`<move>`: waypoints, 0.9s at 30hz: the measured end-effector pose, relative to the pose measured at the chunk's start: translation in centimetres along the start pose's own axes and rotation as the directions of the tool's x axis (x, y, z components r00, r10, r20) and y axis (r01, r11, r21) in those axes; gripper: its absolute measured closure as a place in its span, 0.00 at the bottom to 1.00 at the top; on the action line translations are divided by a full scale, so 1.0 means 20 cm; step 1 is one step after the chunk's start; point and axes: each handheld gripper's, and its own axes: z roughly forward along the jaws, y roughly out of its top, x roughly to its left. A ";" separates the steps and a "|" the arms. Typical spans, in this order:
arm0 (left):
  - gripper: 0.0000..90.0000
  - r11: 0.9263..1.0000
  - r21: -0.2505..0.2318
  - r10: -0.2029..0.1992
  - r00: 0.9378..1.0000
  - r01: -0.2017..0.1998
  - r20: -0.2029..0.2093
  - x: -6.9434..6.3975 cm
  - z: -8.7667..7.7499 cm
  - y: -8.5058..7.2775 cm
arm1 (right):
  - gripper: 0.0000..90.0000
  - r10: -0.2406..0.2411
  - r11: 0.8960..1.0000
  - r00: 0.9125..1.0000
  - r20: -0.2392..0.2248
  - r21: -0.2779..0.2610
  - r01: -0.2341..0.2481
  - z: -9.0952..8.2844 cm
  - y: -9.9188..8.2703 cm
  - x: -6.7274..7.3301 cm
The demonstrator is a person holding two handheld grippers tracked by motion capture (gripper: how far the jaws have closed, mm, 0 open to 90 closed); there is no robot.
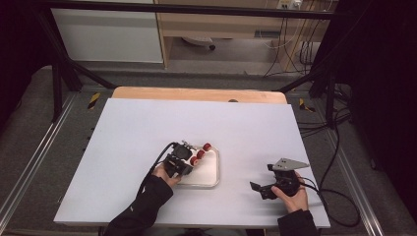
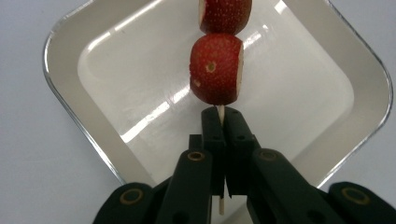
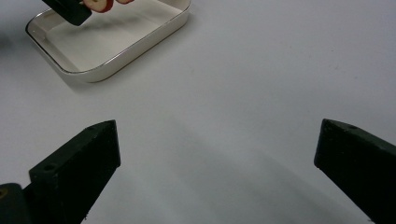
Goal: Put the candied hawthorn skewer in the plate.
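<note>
— Strawberry skewer [image 2: 216,65]: where is it?

— Above the white tray [image 2: 84,116], held out over the tray's floor. In the left gripper view two red strawberry pieces sit one behind the other on a thin wooden stick [image 2: 220,111], and the near end of that stick runs down between the black jaws. From the high view three red pieces [image 1: 200,154] show over the tray's left part.

— So the left gripper [image 2: 220,122] has it?

— Yes. Its jaws are pinched together on the stick just below the nearest strawberry piece, with the stick's tail poking out under them.

— And the right gripper [image 3: 217,154]?

— Its jaws stand wide apart with nothing but bare table [image 3: 261,93] between them. In the high view it sits low over the table, well to the right of the tray, in the person's right hand [image 1: 293,196].

— Does the skewer touch the tray?

— I cannot tell.
</note>
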 end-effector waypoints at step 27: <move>0.50 0.976 -0.218 0.043 0.997 -0.027 0.066 0.16 -0.21 -0.16 | 0.01 0.019 1.000 1.000 0.008 -0.022 -0.019 0.00 0.01 -0.01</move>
